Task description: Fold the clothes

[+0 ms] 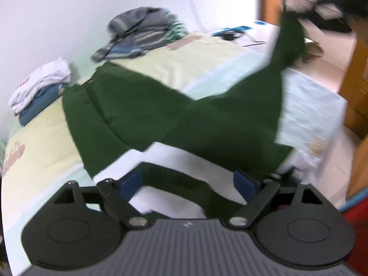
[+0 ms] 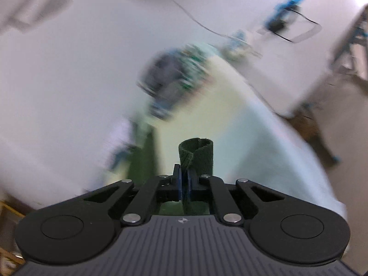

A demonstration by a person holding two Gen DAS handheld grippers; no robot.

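Note:
A dark green garment [image 1: 142, 105] lies spread across the bed in the left wrist view. One part of it is pulled up as a long strip [image 1: 287, 39] toward the upper right. My left gripper [image 1: 187, 179] hovers open over the garment's near edge. Its blue pads [image 1: 131, 181] stand wide apart, and green cloth lies below and between them without being pressed. In the blurred right wrist view my right gripper [image 2: 184, 174] is shut on a rolled fold of the green cloth [image 2: 197, 154], which sticks up past the fingertips.
A heap of striped grey and blue clothes [image 1: 142, 32] sits at the far side of the pale yellow bed cover [image 1: 207, 62]. A folded white and blue stack [image 1: 39, 87] lies by the wall on the left. Wooden furniture [image 1: 356, 80] stands to the right.

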